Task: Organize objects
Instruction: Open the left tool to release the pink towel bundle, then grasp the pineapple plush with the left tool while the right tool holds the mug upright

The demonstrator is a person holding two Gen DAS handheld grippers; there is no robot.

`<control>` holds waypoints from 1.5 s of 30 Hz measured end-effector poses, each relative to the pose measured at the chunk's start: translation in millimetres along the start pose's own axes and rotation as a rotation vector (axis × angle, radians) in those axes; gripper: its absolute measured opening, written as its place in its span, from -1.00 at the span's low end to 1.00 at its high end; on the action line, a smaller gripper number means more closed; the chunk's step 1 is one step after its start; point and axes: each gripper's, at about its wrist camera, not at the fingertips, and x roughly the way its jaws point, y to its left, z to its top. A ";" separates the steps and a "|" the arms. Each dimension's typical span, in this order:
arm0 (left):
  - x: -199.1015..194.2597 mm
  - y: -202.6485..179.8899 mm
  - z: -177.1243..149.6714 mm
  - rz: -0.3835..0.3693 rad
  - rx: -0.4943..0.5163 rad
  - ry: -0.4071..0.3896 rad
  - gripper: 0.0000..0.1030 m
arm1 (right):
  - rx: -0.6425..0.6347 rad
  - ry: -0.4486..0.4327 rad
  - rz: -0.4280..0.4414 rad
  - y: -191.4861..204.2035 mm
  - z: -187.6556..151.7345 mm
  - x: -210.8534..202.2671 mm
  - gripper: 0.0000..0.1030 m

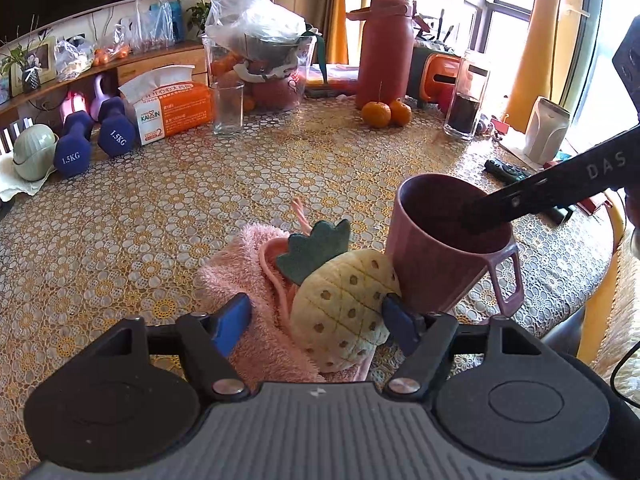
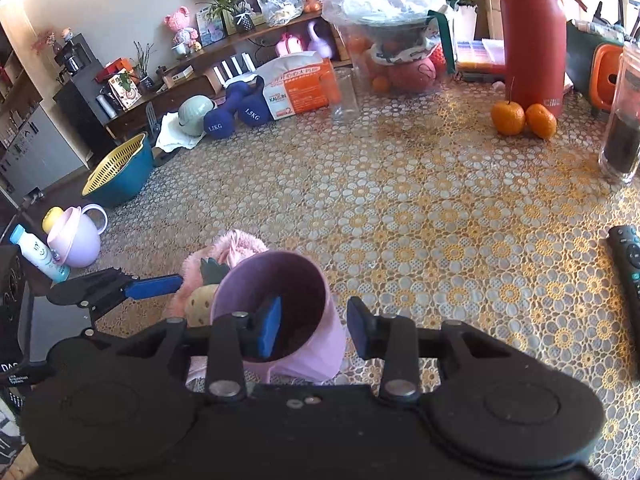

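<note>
**Cup tilted beside towel, both grippers at it**

The pink cup [image 2: 280, 312] leans tilted on the table [image 2: 440, 220], touching the pineapple towel [image 1: 340, 312]. The right gripper [image 2: 316, 330] straddles its rim, one finger inside, one outside, pads apart from the wall. The left gripper [image 1: 316, 320] brackets the towel, half-wide, right pad touching it.

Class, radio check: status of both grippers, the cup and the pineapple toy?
Left gripper open, astride pineapple toy on pink towel. Right gripper open, one finger inside pink cup. Cup tilted against toy.
</note>
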 end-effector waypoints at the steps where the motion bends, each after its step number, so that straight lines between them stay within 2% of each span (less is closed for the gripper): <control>1: -0.2 -1.7 0.1 -0.006 -0.001 -0.002 -0.01 | -0.001 0.007 -0.005 0.6 -1.1 2.4 -0.32; 2: -0.2 -3.4 0.1 -0.009 -0.003 -0.001 -0.16 | -0.006 0.009 -0.016 2.2 -2.7 4.5 -0.37; 3: -0.9 -5.1 -0.1 -0.005 0.000 -0.004 -0.16 | -0.015 0.010 -0.028 3.6 -4.4 7.3 -0.52; 6: -5.6 -9.5 -1.7 0.007 0.016 -0.019 -0.23 | -0.045 -0.005 -0.060 7.2 -9.3 10.2 -0.70; 10: -17.1 -3.8 1.3 -0.008 -0.036 -0.041 -0.46 | -0.127 -0.021 -0.088 9.5 -15.0 9.1 -0.89; 14: -33.6 0.9 5.8 -0.051 -0.096 -0.086 -0.52 | -0.200 -0.042 -0.100 12.0 -20.9 7.2 -0.89; 17: -43.8 6.7 8.7 -0.115 -0.161 -0.104 -0.69 | -0.210 -0.051 -0.100 14.2 -21.5 7.8 -0.89; 19: -46.0 5.6 10.2 -0.137 -0.170 -0.109 -0.69 | -0.214 -0.057 -0.104 16.3 -22.9 8.0 -0.89; 23: -27.4 -3.0 4.4 -0.115 -0.139 -0.051 -0.69 | -0.253 -0.078 -0.111 26.5 -25.9 8.5 -0.89; 26: -13.9 -6.4 -3.9 -0.065 -0.114 -0.009 -0.69 | -0.282 -0.087 -0.120 32.9 -26.7 9.4 -0.89; 30: -22.1 -5.9 -10.6 -0.057 -0.074 -0.025 -0.69 | -0.300 -0.089 -0.139 31.7 -28.5 9.8 -0.87; 33: -28.0 -3.0 -10.8 -0.038 -0.062 -0.035 -0.65 | -0.309 -0.095 -0.153 28.5 -30.6 9.7 -0.86; 34: -28.4 -0.9 -10.5 -0.036 -0.065 -0.035 -0.57 | -0.304 -0.098 -0.150 27.4 -31.2 9.3 -0.86; 36: -26.2 3.2 -9.5 -0.028 -0.073 -0.029 -0.28 | -0.295 -0.101 -0.145 25.6 -32.0 8.8 -0.85; 38: -24.9 5.2 -9.0 -0.020 -0.075 -0.043 0.26 | -0.295 -0.103 -0.144 24.7 -32.4 8.8 -0.85; 45: -0.4 0.2 -2.7 -0.051 -0.001 -0.017 0.30 | -0.325 -0.104 -0.161 22.0 -37.7 10.9 -0.80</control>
